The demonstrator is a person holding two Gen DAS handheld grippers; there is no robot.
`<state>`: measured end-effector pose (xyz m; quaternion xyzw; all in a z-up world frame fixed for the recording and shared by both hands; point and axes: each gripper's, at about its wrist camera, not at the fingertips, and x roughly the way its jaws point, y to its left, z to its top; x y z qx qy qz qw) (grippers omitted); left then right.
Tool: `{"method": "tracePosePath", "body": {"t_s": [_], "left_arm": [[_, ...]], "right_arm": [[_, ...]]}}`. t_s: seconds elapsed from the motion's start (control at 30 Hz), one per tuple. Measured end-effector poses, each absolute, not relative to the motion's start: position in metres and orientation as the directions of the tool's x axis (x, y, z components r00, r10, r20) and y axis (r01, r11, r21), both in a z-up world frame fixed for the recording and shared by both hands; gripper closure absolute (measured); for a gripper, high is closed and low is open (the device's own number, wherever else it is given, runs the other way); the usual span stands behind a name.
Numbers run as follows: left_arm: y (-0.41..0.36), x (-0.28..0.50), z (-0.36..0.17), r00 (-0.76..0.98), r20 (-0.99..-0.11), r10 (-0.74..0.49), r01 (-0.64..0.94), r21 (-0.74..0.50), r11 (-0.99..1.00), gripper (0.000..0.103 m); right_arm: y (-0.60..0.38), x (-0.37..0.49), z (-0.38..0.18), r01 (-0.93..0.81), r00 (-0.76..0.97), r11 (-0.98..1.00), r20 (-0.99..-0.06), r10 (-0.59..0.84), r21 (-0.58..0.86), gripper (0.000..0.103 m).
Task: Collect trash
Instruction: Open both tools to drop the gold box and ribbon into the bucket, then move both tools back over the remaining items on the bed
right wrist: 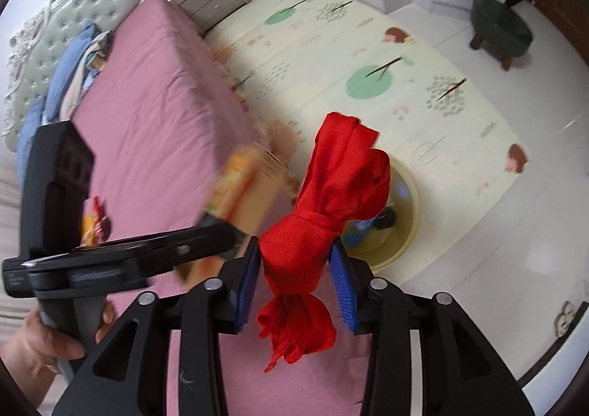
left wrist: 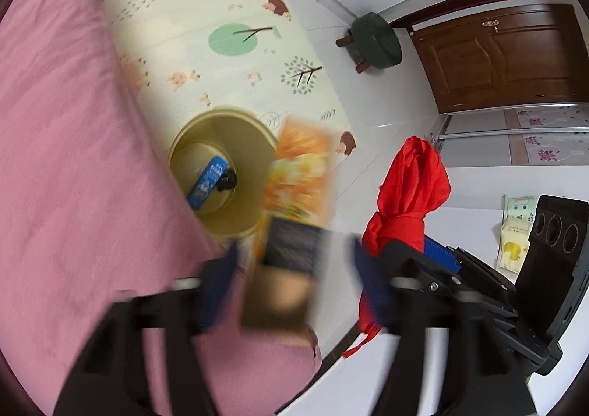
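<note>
Two claws above the bin (left wrist: 221,173): left claw (left wrist: 294,283) wide, box (left wrist: 291,232) falling loose; right claw (right wrist: 298,280) barely pinches red bag (right wrist: 331,202) — either may miss.

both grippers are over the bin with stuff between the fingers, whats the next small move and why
Probably let the right gripper open a little wider. The knotted red bag hangs between its blue pads above the yellow bin, so it should fall in. The left gripper looks open already, and its orange packet, blurred, seems to be dropping by the bin's rim.
</note>
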<state>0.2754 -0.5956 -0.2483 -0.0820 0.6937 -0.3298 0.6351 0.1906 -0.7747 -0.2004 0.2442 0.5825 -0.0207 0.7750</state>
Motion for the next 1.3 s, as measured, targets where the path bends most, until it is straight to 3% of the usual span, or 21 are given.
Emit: {"method": "tracePosePath", "body": {"t_s": [0.07,0.47,1.3], "left_arm": [[-0.602,0.281,-0.243,-0.154,-0.832,-0.533,0.331,-0.551,0.766,0.019],[-0.576,0.28,-0.231,-0.124,-0.861,-0.494,0.344,-0.504,0.792,0.014],[-0.306,0.209,-0.206,0.11,-0.877,-0.468,0.004,-0.47,0.883,0.013]], "right_arm": [[-0.785,0.193,-0.199,0.339,0.334,0.874,-0.913,0.235,0.349,0.052],[-0.782,0.198,-0.185,0.351,0.377,0.839,-0.883,0.279,0.415,0.052],[-0.539,0.208,-0.156,-0.017,0.243,0.877,-0.848,0.47,0.481,0.052]]}}
